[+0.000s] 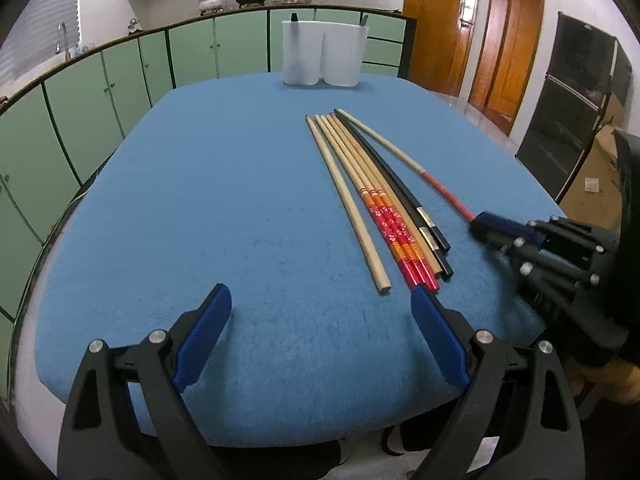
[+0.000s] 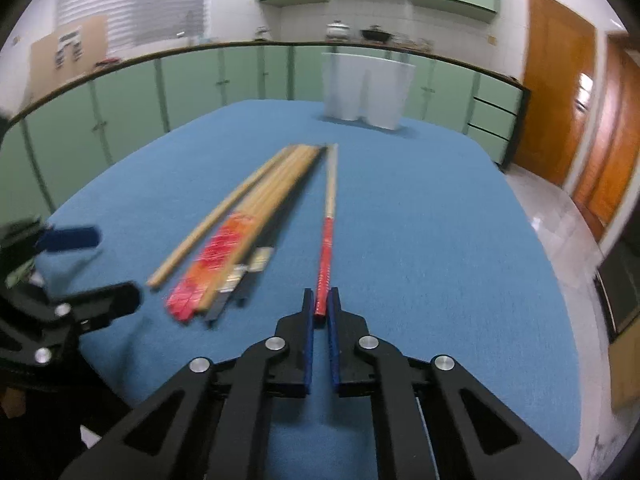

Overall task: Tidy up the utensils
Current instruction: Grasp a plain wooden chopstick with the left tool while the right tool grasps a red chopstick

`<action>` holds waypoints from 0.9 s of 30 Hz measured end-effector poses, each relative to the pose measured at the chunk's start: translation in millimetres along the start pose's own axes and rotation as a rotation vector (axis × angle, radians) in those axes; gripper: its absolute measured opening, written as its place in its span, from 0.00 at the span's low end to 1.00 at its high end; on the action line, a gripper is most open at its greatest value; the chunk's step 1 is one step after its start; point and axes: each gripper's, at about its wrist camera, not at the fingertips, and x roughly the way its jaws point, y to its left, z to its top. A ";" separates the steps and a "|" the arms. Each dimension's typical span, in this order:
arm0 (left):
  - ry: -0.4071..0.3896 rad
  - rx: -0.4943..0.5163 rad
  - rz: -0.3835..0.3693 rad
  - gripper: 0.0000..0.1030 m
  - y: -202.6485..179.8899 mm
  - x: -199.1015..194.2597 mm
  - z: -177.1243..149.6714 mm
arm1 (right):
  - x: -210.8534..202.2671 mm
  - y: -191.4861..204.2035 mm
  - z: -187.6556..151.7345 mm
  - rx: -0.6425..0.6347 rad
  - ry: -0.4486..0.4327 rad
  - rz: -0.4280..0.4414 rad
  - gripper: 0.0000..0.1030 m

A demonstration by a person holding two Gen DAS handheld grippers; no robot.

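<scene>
The right gripper (image 2: 320, 308) has its fingers (image 2: 307, 336) closed on the red-wrapped end of a single chopstick (image 2: 329, 216), which lies apart from the others on the blue table (image 2: 440, 240). The left gripper (image 1: 320, 304) hovers with fingers (image 1: 204, 332) spread wide, holding nothing, just before the bundle of chopsticks (image 1: 372, 196). A white two-compartment holder (image 1: 324, 54) stands at the table's far edge.

Both views are taken low over the blue cloth-covered table (image 1: 224, 184), aimed toward the green kitchen cabinets (image 1: 120, 80). The left wrist view sits nearer the table's near edge; the right wrist view is angled in from the right. The spread of wooden chopsticks (image 1: 372, 196) (image 2: 256, 216) and the white two-part holder (image 1: 324, 54) (image 2: 366, 90) are shared.
</scene>
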 end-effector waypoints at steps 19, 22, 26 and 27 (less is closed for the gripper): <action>-0.106 -0.066 0.099 0.06 -14.5 10.4 3.5 | -4.0 -21.3 -4.0 0.068 -0.002 -0.023 0.06; -0.115 -0.109 0.134 0.06 -2.6 5.3 2.0 | -4.4 -15.9 -5.5 0.046 -0.007 -0.023 0.07; -0.080 -0.128 0.142 0.08 7.2 9.4 -0.5 | -6.5 -13.3 -8.5 0.045 -0.011 -0.031 0.07; -0.081 -0.120 0.144 0.08 6.5 9.7 -0.4 | -6.7 -12.0 -9.2 0.039 -0.013 -0.034 0.07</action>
